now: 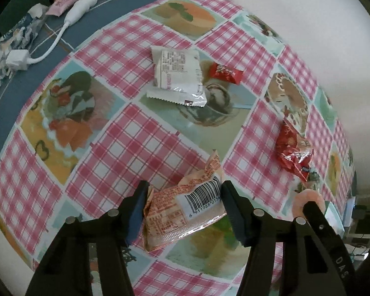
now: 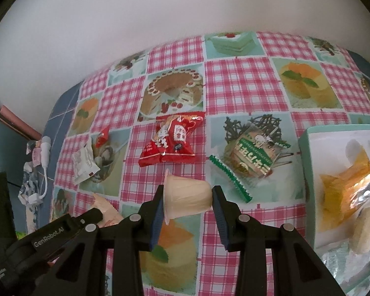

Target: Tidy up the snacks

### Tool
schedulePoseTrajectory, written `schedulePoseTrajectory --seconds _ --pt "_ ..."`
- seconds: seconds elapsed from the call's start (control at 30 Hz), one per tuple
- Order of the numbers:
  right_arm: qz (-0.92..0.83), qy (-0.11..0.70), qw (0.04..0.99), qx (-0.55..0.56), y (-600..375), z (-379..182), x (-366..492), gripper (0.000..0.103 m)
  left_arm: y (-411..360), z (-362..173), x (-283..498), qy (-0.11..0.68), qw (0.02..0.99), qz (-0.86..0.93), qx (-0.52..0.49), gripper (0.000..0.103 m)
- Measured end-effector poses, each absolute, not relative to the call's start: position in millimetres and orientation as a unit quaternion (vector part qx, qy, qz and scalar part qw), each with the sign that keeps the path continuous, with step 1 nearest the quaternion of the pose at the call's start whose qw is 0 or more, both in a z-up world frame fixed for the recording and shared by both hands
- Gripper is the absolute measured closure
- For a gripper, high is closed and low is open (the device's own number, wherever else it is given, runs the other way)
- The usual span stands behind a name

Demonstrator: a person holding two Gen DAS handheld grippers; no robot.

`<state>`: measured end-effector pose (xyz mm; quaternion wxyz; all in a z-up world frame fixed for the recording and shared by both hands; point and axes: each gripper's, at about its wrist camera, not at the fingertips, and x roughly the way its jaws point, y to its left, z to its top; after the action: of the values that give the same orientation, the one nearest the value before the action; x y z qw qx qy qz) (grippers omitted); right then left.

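Holding 1 snack each, both tools look like they are in the middle of carrying.

The left gripper sits at the bottom middle of the left view. Its 2 blue pads are about half apart and press on both ends of a flat orange plastic snack packet with a barcode. The packet looks lifted a little off the pink checked tablecloth with cake pictures.

The right gripper sits at the bottom middle of the right view. Its pads are also about half apart, and they squeeze a small cream jelly cup with a pink lid lying on its side between them.

More snacks lie on the cloth. A white foil packet and a small red candy are in the upper middle of the left view. A big red shiny packet is in the middle of the right view, with a clear packet with green zigzag ends to its right.

A pale green tray at the right edge of the right view has yellow and round snacks in it.

I think the next move is to carry the jelly cup over that tray and let go gently. The cup is smooth and could slip, so the squeeze should stay firm until then.
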<state>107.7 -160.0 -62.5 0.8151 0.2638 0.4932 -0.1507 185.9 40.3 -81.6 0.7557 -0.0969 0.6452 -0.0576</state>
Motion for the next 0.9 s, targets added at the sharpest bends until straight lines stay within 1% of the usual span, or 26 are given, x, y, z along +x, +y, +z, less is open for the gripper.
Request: schedulePoseTrajectory --seconds 0.5,0.9 --pt "-0.175 0.456 0.827 0.279 -196.3 -24.2 73.9 0.063 5.4 -33.0 165.6 0.607 0.782 -0.099 -0.099 0.042" --pt "-0.229 0.408 0.825 0.315 -263.0 5.8 18.4 0.063 -40.3 -3.3 137.1 0.578 0.8 -0.139 -0.077 0.042"
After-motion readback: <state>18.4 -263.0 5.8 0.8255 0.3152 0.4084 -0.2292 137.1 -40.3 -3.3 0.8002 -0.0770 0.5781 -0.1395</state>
